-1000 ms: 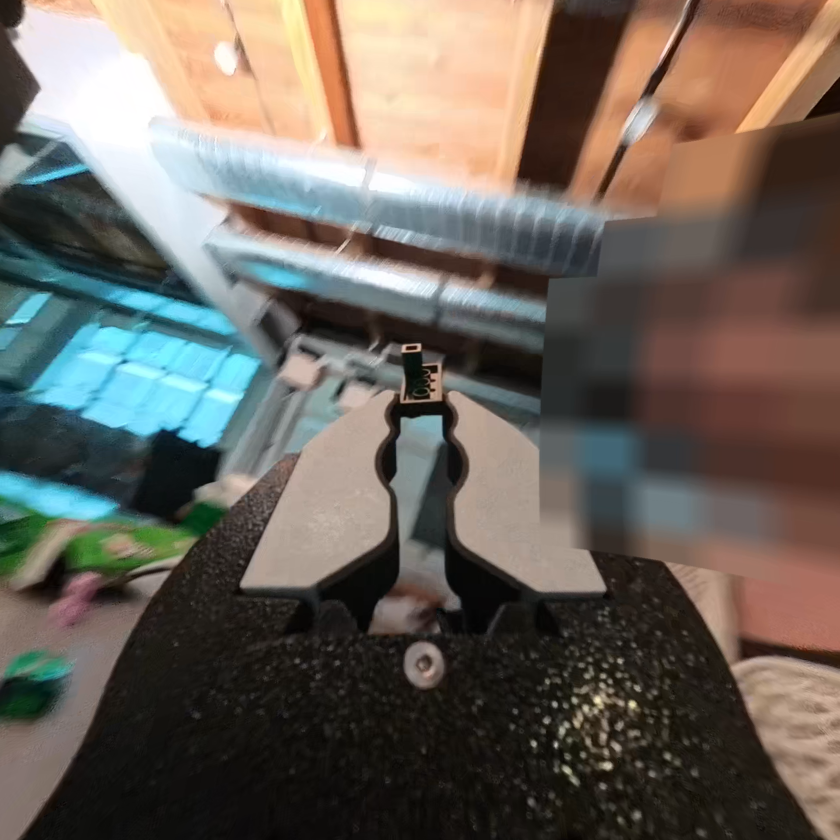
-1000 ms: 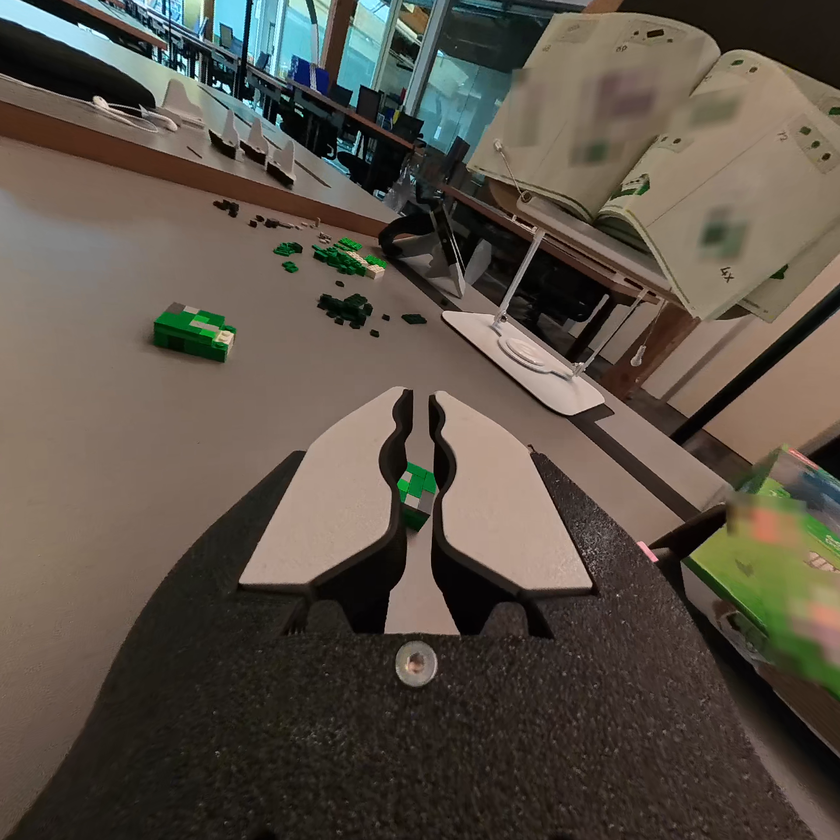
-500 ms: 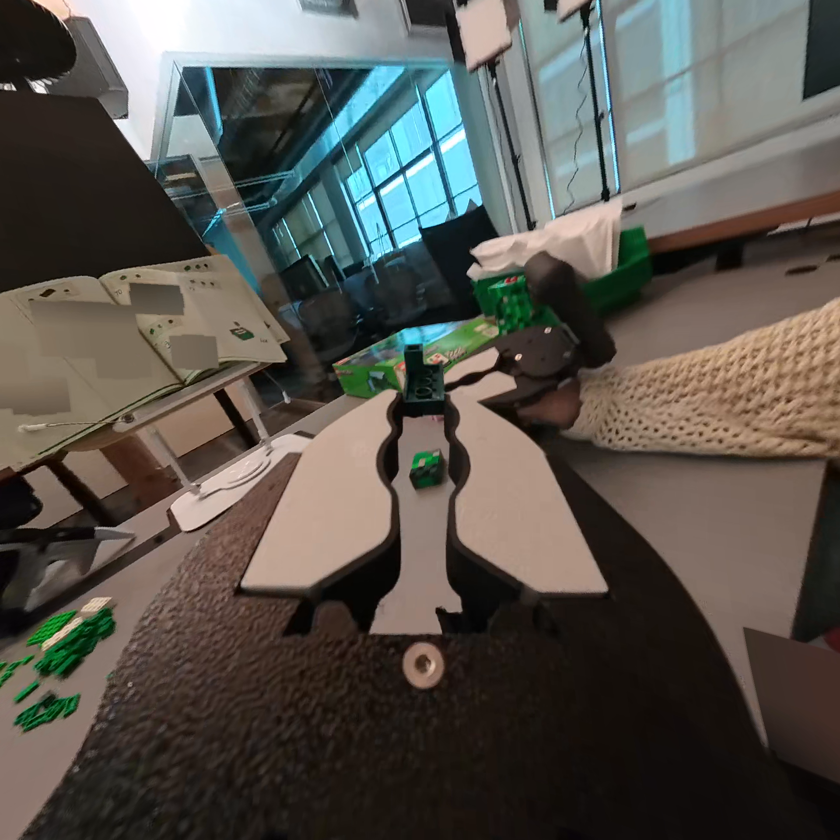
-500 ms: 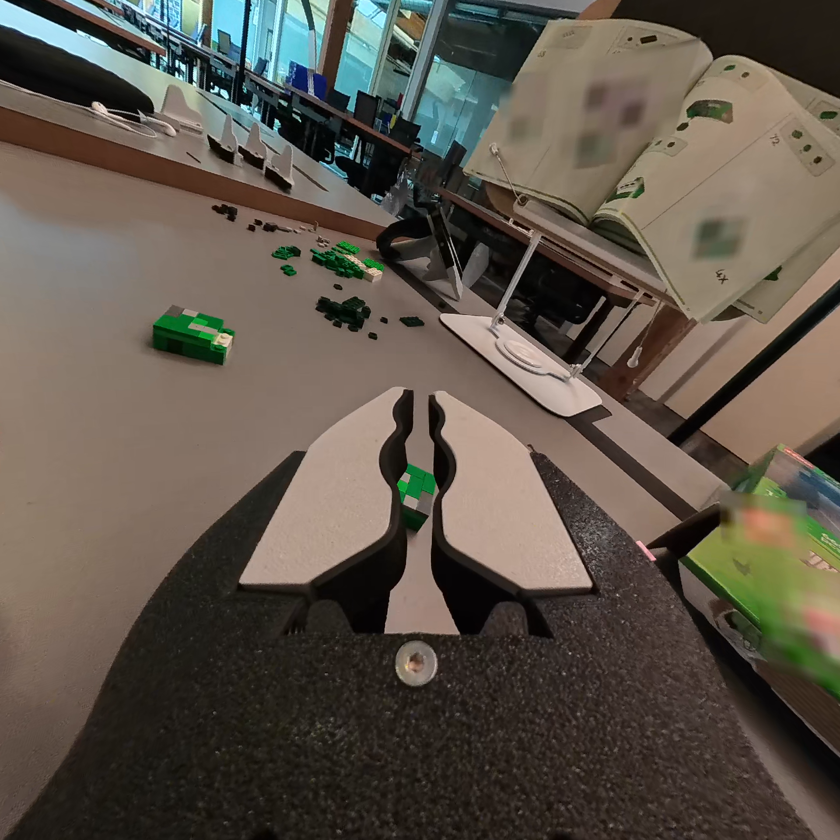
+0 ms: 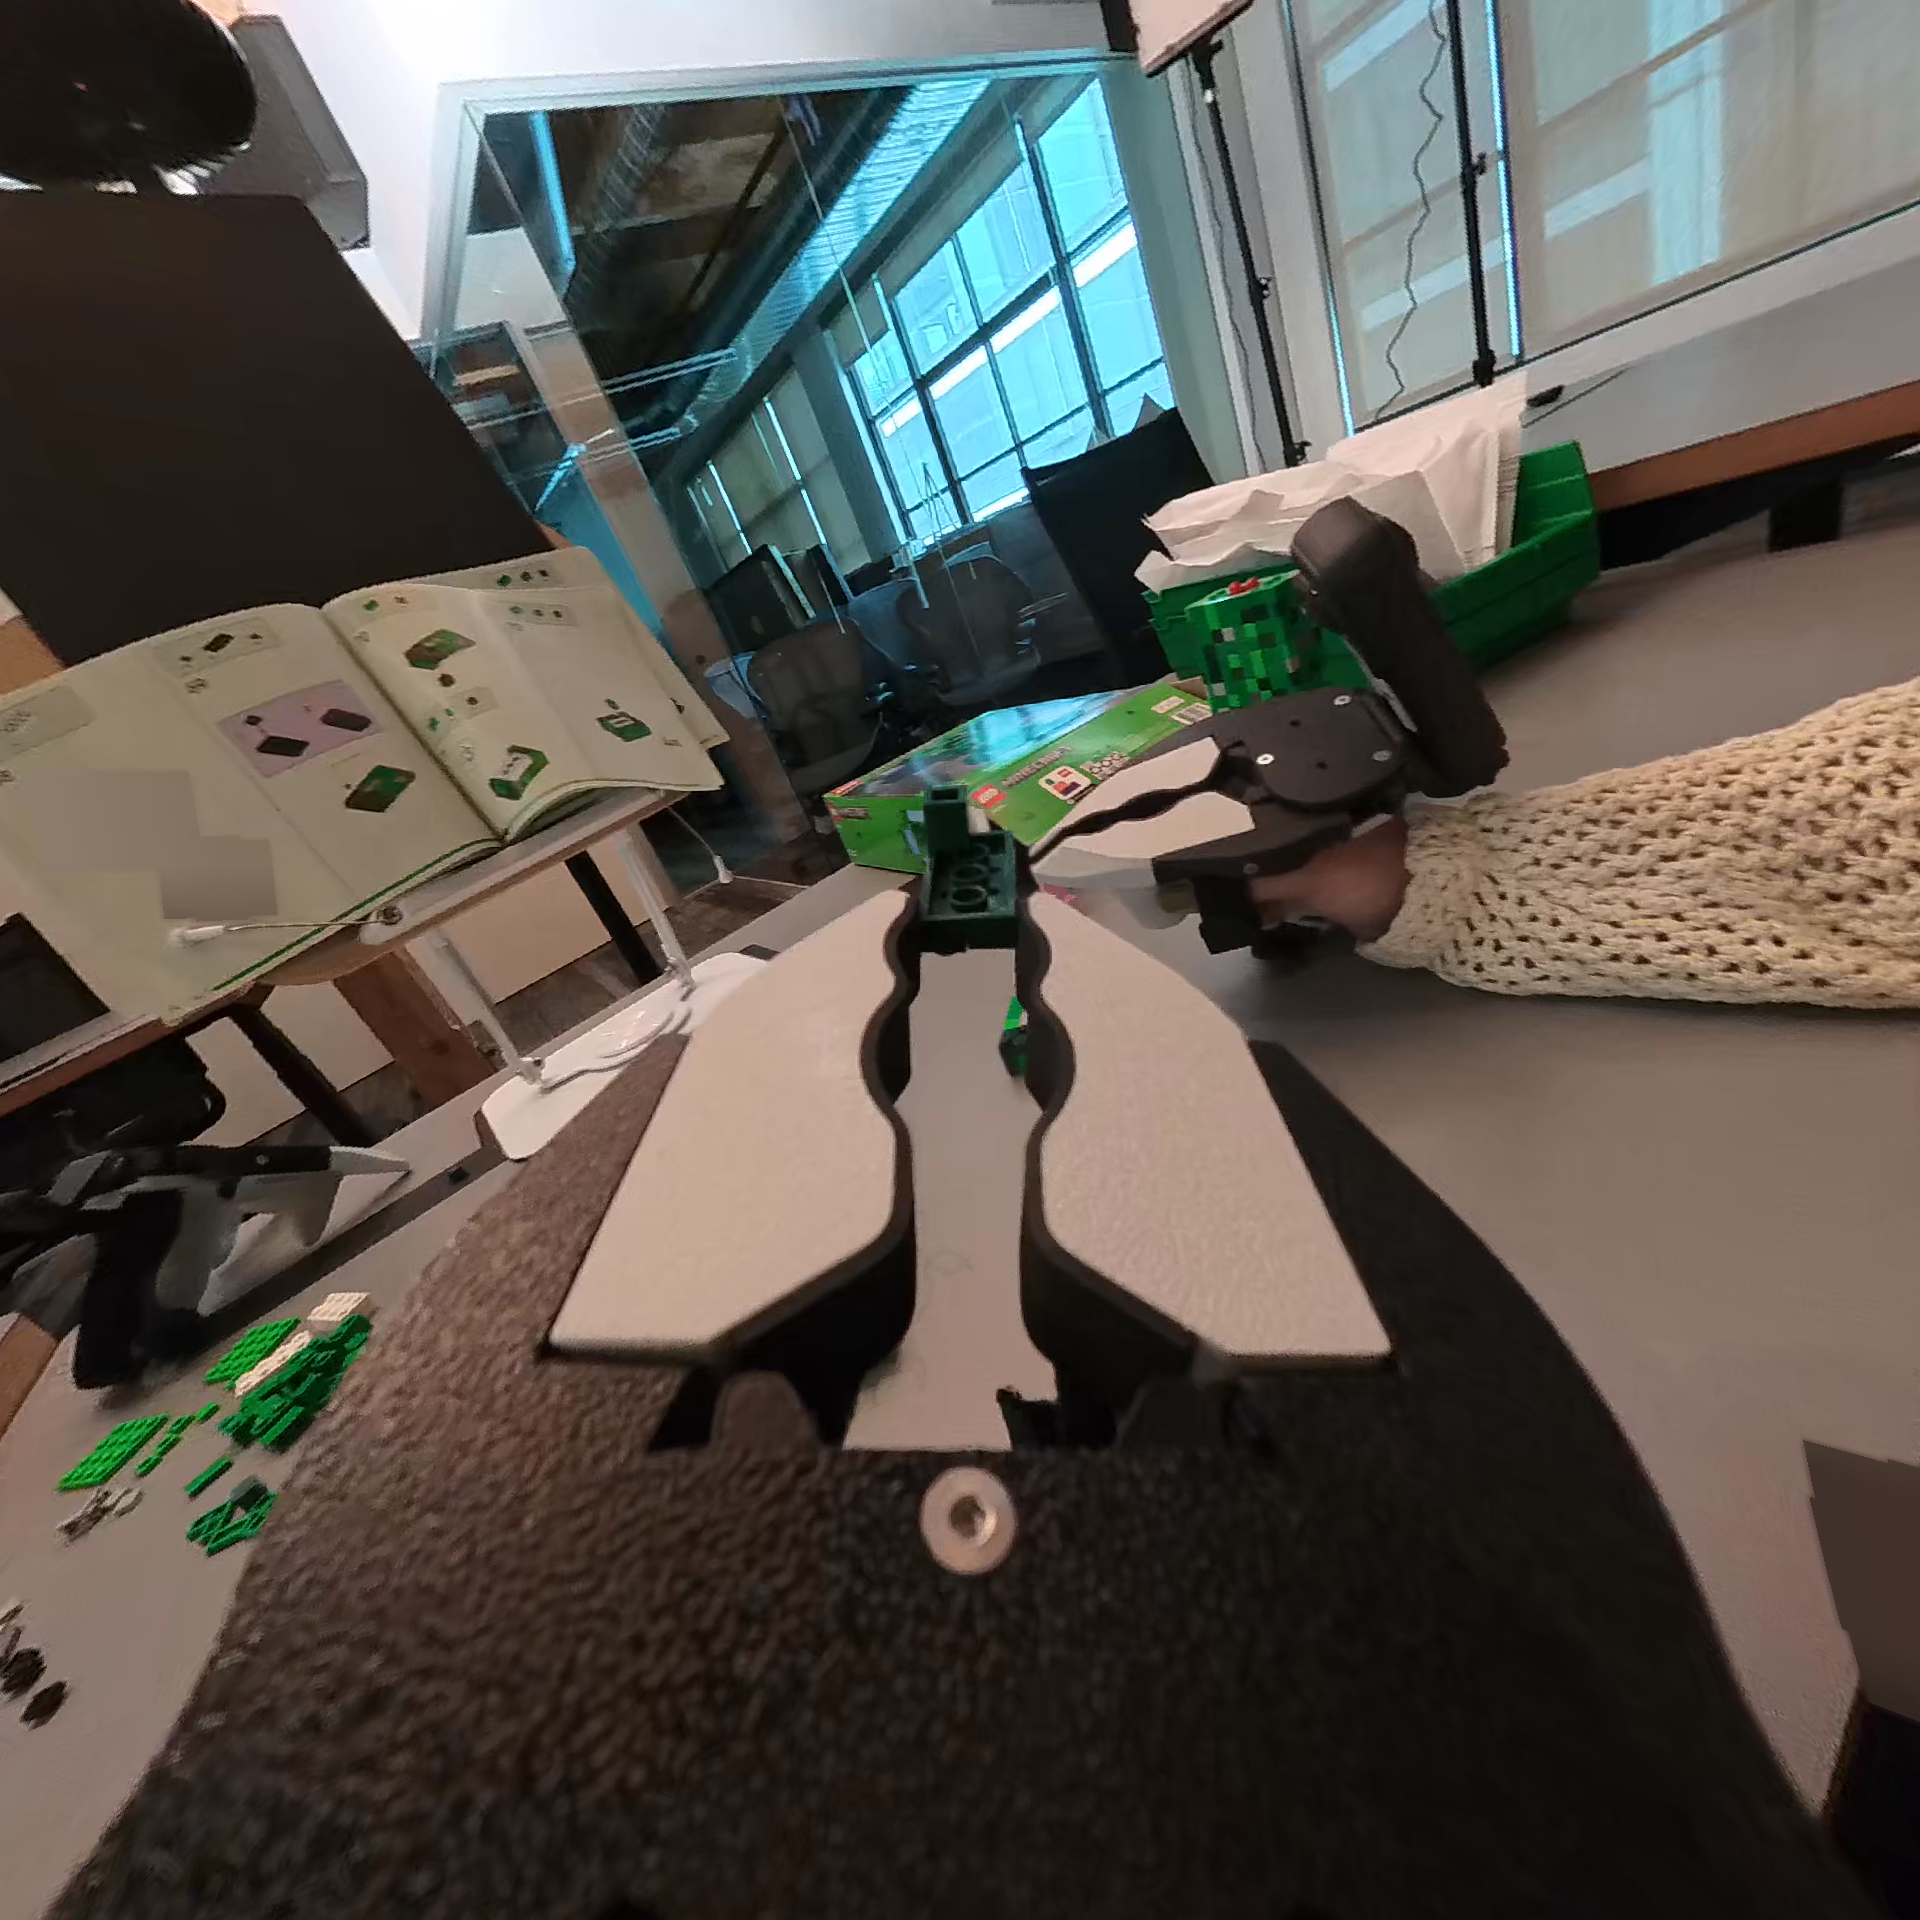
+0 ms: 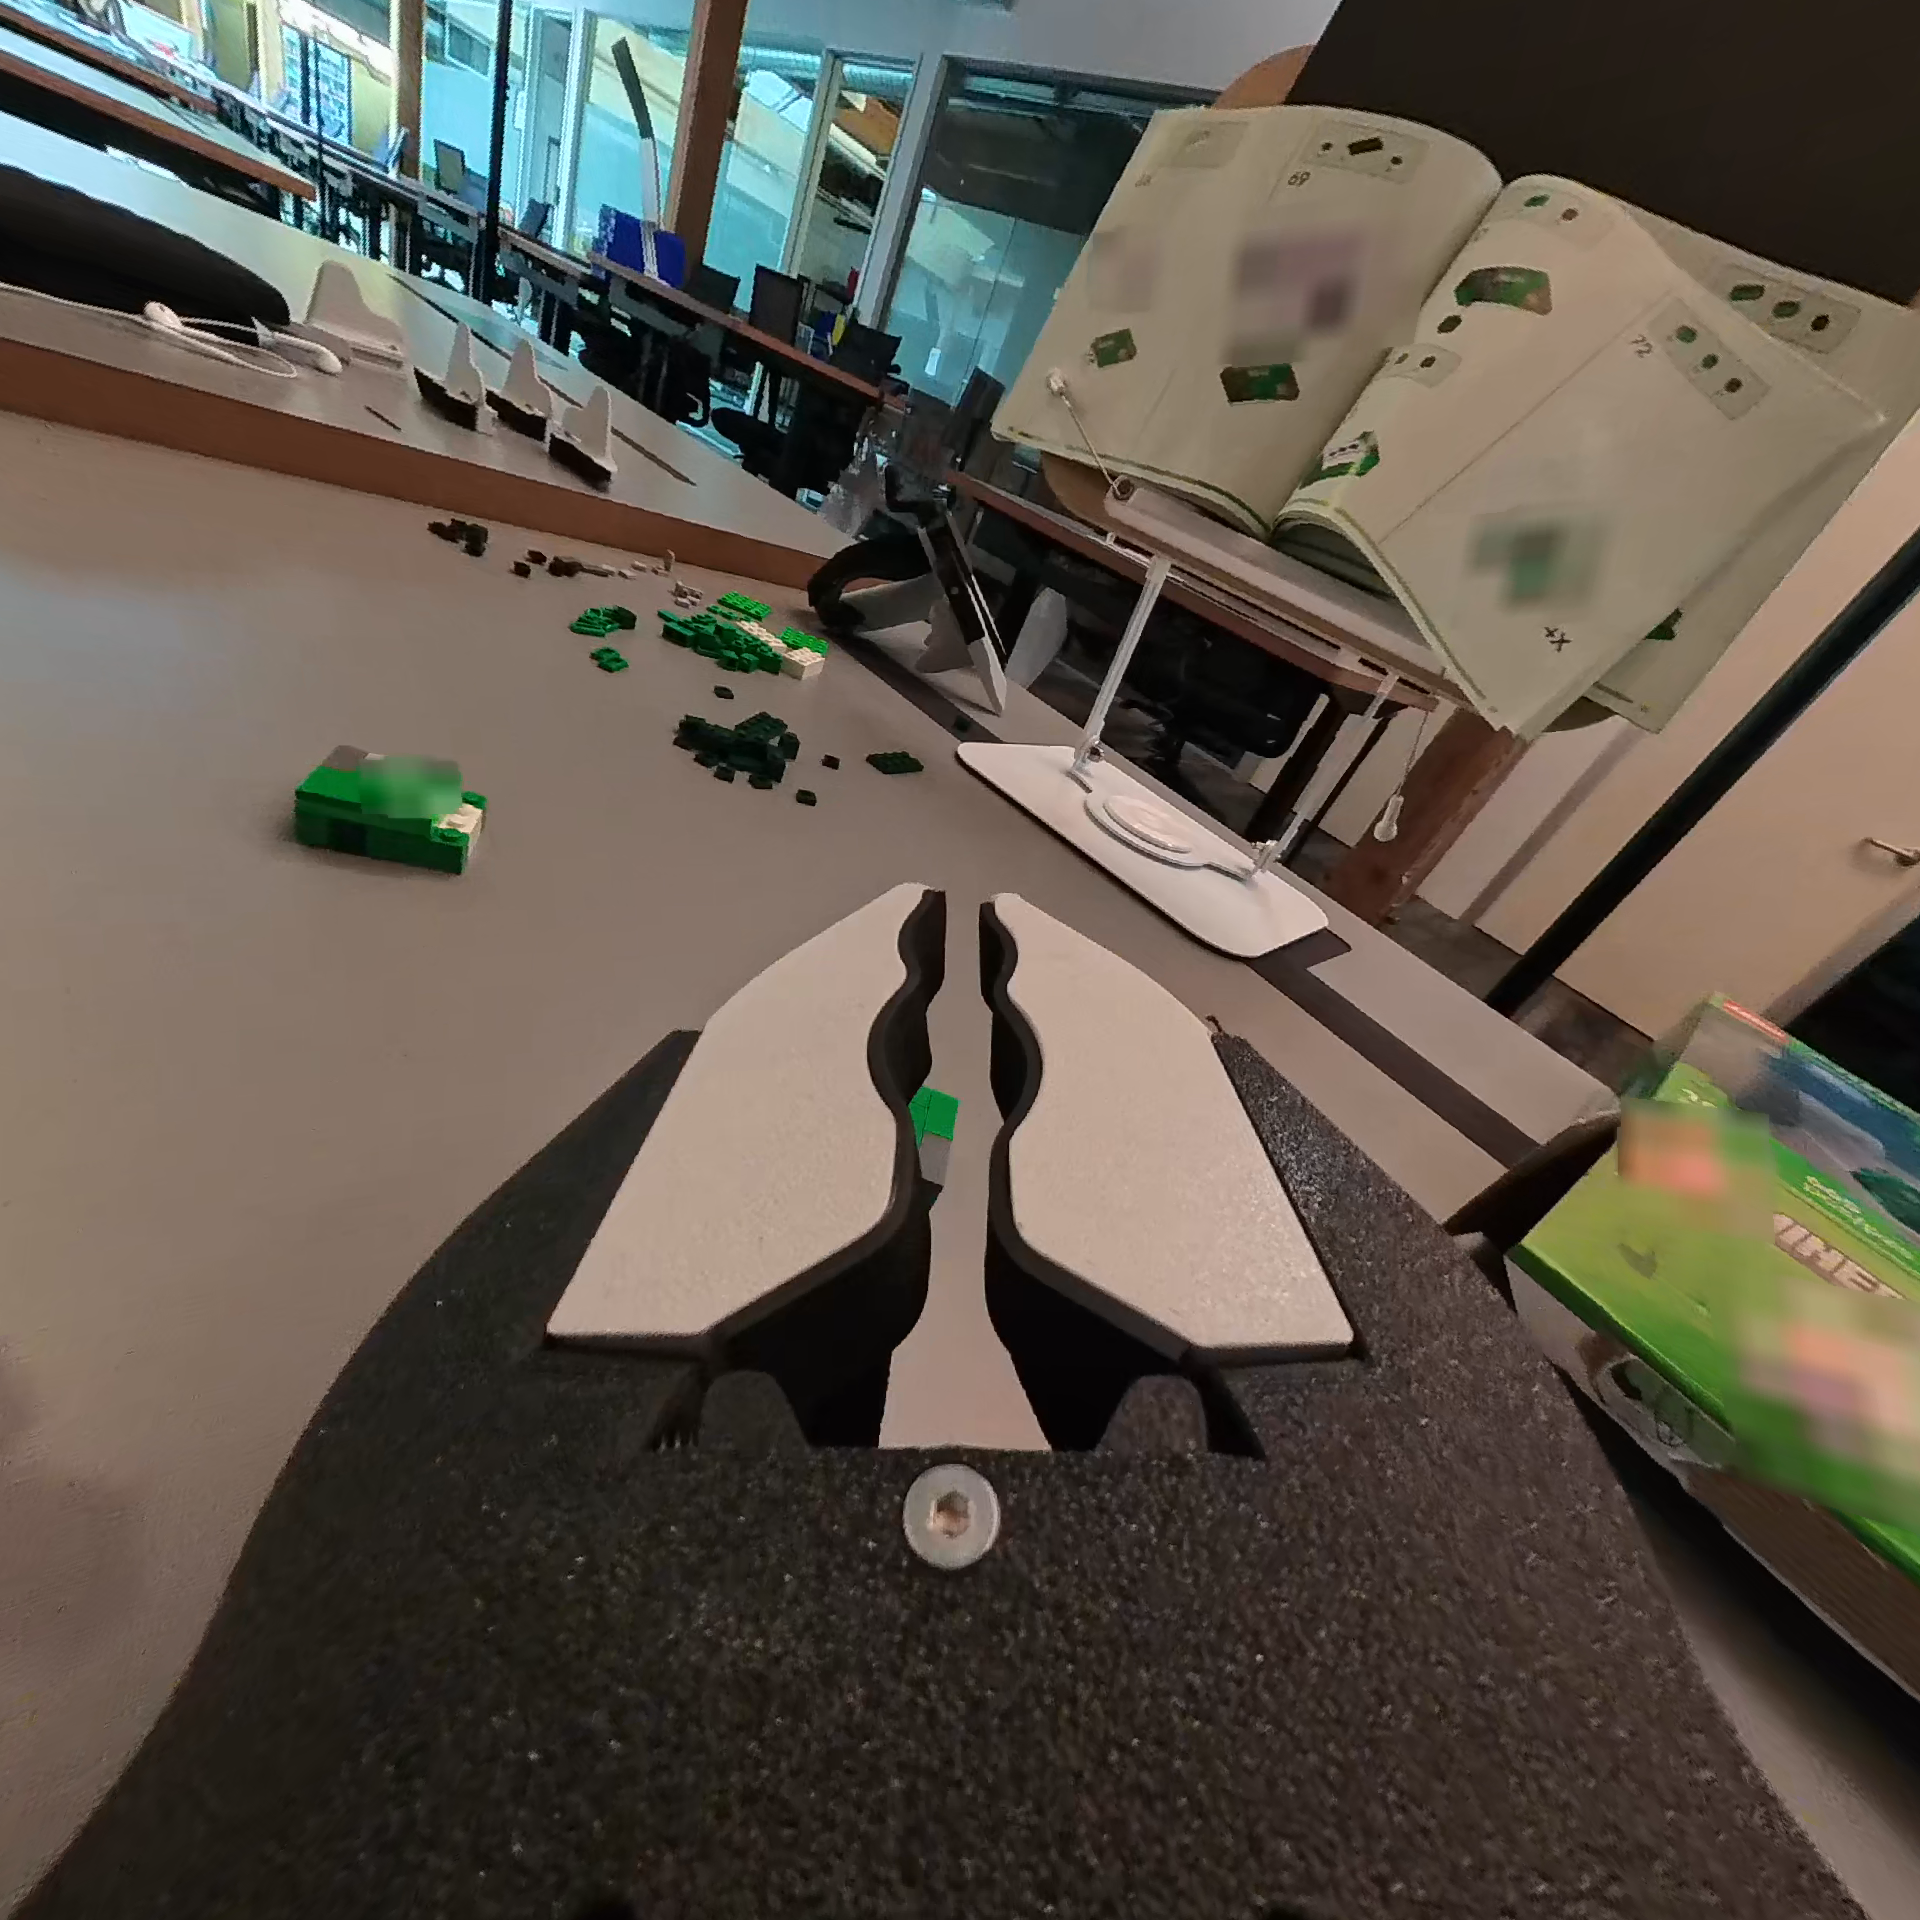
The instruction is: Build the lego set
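Left tongs (image 5: 968, 914) clamped on dark green brick (image 5: 966, 883). Right tongs (image 6: 962, 909) nearly together, empty, above small green block (image 6: 932, 1127) on counter (image 6: 208, 1039).

2 grippers (image 5: 968, 914) (image 6: 962, 914), 1 booklet (image 6: 1455, 395), 1 box (image 5: 1039, 769).

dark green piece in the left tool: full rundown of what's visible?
The dark green piece is glossy plastic Lego: a small brick seen from its underside, round tube sockets facing the camera, with a narrower hollow stub rising from its far end. It sits clamped between the tips of the left tool, held off the grey table and tilted away. Only the fingertips touch it; its far side is hidden.
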`<state>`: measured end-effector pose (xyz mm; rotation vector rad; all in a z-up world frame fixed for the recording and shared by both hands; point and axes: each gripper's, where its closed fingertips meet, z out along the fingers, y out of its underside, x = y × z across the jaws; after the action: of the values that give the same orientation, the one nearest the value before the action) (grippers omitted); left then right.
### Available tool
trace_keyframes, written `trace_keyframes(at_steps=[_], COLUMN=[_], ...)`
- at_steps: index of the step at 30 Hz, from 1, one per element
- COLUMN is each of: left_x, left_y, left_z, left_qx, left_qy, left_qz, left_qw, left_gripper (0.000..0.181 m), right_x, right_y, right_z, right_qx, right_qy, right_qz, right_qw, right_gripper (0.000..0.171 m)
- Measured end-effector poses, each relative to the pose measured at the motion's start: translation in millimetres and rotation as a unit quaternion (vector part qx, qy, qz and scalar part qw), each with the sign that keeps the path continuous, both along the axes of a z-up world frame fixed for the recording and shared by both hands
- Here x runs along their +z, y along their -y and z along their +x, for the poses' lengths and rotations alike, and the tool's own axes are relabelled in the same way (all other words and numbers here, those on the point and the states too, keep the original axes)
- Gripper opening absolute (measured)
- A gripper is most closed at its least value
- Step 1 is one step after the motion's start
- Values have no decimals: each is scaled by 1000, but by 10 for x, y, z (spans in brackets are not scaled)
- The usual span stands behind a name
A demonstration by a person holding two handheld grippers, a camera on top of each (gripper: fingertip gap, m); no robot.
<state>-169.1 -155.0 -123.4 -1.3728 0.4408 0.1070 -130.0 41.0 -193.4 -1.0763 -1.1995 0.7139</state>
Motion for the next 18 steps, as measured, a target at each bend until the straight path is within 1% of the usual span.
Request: trace_keyframes(at_steps=[11,14,16,18], left_x=[-49,-131,-230,-344], left_y=[-14,-56,-124,-216], left_z=[-71,-153,-265,-368], left_qx=[18,30,40,35], left_qy=[-13,-34,-60,-80], left_qz=[-10,-24,-40,-60], left_qw=[1000,999,997,994], left_gripper=[17,17,17,18], right_x=[-4,5,11,23], right_y=[6,6,15,39], right_z=[-2,3,2,-1], right_qx=[2,2,4,9], right_qy=[0,-3,-4,-6], right_qz=[1,2,4,10], right_qw=[1000,1000,1000,1000], right_gripper=[5,5,6,6])
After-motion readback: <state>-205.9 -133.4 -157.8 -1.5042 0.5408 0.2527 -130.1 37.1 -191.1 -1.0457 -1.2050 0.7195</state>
